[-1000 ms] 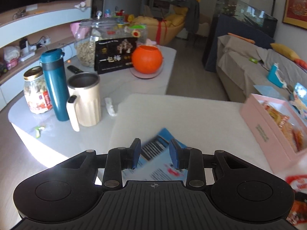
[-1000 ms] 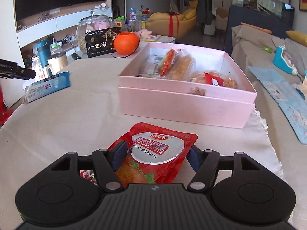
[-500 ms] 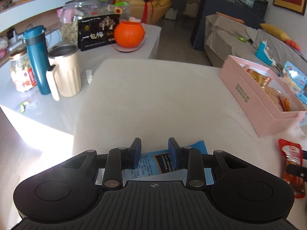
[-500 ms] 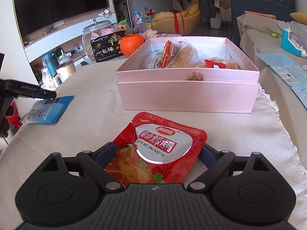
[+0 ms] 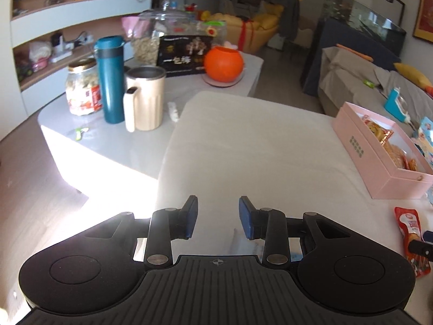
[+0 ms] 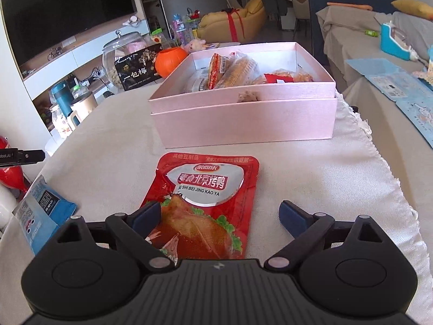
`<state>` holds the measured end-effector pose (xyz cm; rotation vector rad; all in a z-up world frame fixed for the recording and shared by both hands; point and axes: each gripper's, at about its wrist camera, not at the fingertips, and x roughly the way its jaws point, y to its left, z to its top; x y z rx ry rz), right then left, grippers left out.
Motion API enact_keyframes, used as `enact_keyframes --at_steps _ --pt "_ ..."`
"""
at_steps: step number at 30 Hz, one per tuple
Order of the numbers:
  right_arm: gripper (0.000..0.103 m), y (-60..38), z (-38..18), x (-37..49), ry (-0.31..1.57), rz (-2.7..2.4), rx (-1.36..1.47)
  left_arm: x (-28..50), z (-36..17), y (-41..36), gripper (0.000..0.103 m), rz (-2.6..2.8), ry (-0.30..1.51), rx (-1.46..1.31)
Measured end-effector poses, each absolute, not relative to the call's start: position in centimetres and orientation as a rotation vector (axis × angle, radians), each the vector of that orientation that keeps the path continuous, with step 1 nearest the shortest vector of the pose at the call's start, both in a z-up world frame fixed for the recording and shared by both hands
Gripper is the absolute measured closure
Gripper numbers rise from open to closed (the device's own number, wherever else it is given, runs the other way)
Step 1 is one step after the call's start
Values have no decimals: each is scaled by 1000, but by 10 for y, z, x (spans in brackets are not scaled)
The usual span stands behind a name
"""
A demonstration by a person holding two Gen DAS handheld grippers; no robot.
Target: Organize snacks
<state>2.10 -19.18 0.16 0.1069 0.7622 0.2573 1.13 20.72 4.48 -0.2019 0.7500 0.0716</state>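
Observation:
A red snack pouch [image 6: 205,205] lies flat on the white cloth in front of the open pink box [image 6: 243,122], which holds several wrapped snacks. My right gripper [image 6: 219,214] straddles the pouch with its jaws opening wide. The left pad [image 6: 147,214] is at the pouch's edge and the right pad stands clear of it. A blue packet [image 6: 40,211] lies at the cloth's left edge. My left gripper [image 5: 218,216] hovers over it, its jaws opening slightly with only bare cloth between them. In the left wrist view the packet is almost hidden under the gripper. The red pouch [image 5: 411,241] and pink box [image 5: 360,157] show at the right.
A low side table [image 5: 151,157] to the left holds a teal flask [image 5: 109,78], a cream mug [image 5: 146,97], jars, a black box and an orange pot [image 5: 223,63]. A covered sofa with blue papers [image 6: 392,81] lies to the right. The cloth's lace edge [image 6: 379,159] is on the right.
My right jaws have spread wide off the red pouch, which now lies flat. My left gripper has drawn back, and the blue packet has passed from between its fingers to underneath it.

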Motion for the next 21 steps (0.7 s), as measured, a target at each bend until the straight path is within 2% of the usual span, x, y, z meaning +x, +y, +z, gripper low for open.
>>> enact_keyframes --at_steps 5,9,11,16,21 --pt "1 -178 0 20 766 245 24 -8 43 214 66 78 786 -221" --pt "9 -176 13 18 768 240 11 -15 44 207 66 81 801 -166" --pt "9 -166 30 9 709 274 -20 -15 45 201 66 88 801 -136" --pt "9 -114 55 -4 701 523 -86 -10 43 183 65 104 803 -23" --pt "9 -38 35 -17 774 710 -193 -5 47 173 65 97 790 10"
